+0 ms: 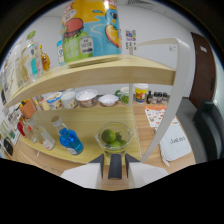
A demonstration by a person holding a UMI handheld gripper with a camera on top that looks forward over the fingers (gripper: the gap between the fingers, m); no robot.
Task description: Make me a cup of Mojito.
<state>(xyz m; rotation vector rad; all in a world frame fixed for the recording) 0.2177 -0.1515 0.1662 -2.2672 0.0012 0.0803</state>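
My jaws stand spread just short of the glass bowl (114,136) of limes (108,136); a careless push could slide it into the blue bottle (70,140).

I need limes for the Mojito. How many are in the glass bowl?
3 visible in the glass bowl just ahead of the gripper: one lime left, two lower right; more may be hidden.

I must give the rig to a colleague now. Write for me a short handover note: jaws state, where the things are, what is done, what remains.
Gripper: jaws open, holding nothing, pointed at the lower shelf.
Clear glass bowl of green limes: on the lower wooden shelf, just ahead of the jaws.
Blue liquid bottle: same shelf, beside the bowl.
Row of small ceramic bowls: at the shelf's back.
Done: nothing visible yet.
Left: probably pick a lime, then the remaining mojito steps.
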